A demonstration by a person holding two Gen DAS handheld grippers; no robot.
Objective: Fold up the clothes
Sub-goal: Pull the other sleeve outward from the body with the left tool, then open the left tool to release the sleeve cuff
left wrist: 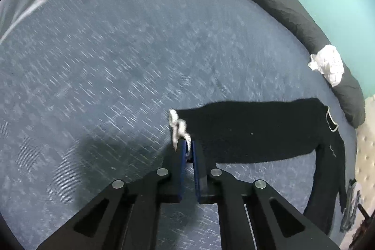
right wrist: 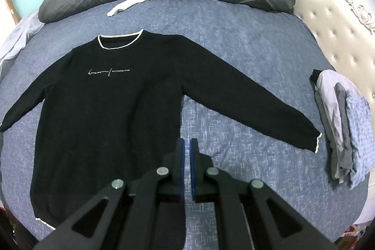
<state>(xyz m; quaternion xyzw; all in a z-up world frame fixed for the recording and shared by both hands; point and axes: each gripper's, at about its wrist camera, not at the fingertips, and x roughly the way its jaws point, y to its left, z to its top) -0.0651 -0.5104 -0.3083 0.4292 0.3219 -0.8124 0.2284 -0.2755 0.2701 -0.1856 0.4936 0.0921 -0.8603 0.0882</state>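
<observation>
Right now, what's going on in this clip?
A person with a handheld tool in each hand is starting to fold a black sweater that lies spread flat, front up, on a blue bed. The left tool is shut on the white-edged cuff of one sleeve. The right tool is shut and empty, above the sweater's side near the other sleeve. A stack of folded clothes sits by the headboard.

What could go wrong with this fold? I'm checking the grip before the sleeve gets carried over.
1. The left gripper is shut only on the white-trimmed cuff of the black sweater; so thin a bite may slip when pulled.
2. The right gripper is shut and seems to hold nothing, so the body may drag along and wrinkle.
3. The far sleeve ends near the folded stack; a careless sweep could disturb it.
</observation>
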